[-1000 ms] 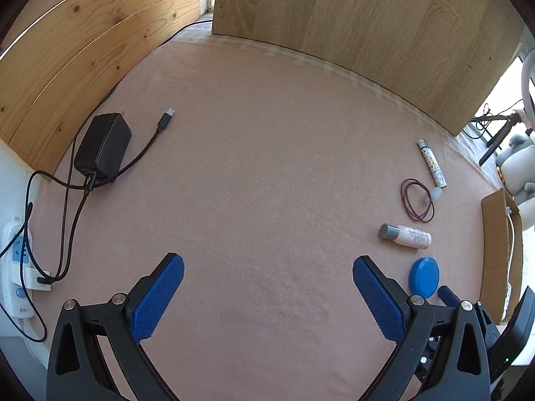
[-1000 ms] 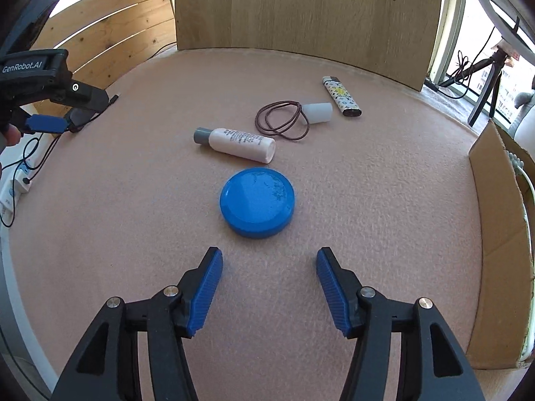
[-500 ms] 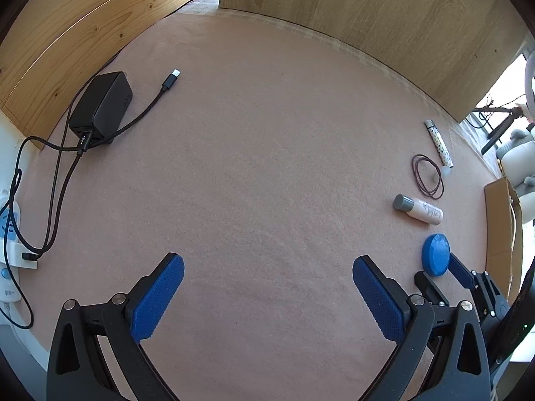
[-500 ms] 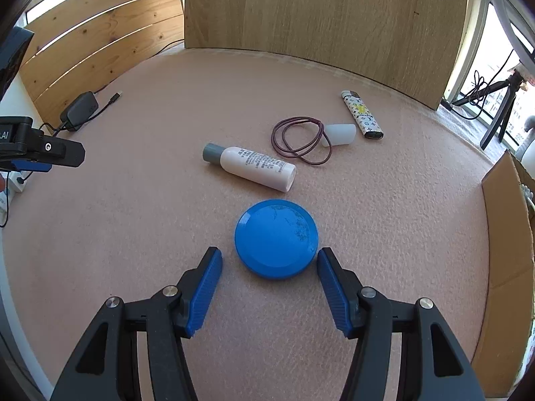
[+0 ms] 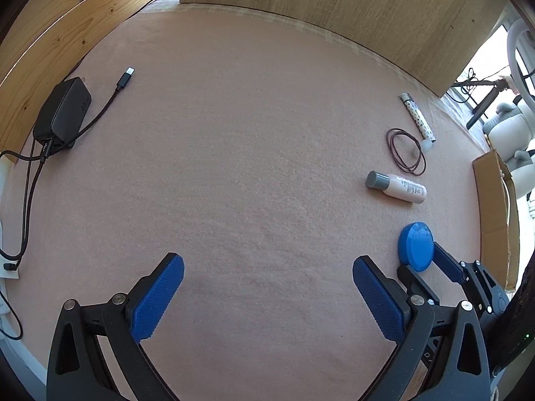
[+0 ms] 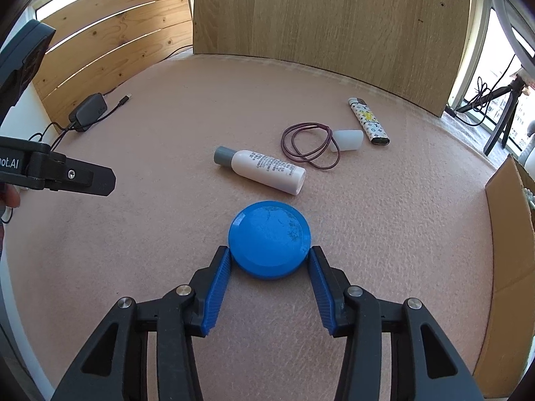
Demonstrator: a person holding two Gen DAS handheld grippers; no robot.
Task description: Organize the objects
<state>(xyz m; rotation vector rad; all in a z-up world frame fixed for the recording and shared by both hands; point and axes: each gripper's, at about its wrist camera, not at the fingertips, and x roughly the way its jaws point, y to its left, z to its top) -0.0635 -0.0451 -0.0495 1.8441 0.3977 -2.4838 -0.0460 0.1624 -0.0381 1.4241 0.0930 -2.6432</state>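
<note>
The pink felt-covered desk (image 6: 167, 234) spreads under both my hands, a cardboard box (image 6: 511, 234) at its right edge. My left tongs (image 5: 267, 295) hang wide open over bare felt, holding nothing. My right tongs (image 6: 269, 269) are closing around the blue round lid (image 6: 270, 239), pads at its two sides. Beyond it lie the white bottle (image 6: 264, 171), the hair ties (image 6: 309, 148) and the patterned lighter (image 6: 369, 123).

cardboard box (image 6: 511, 250): cut off at right edge | bottle (image 6: 264, 170) print: too small
</note>
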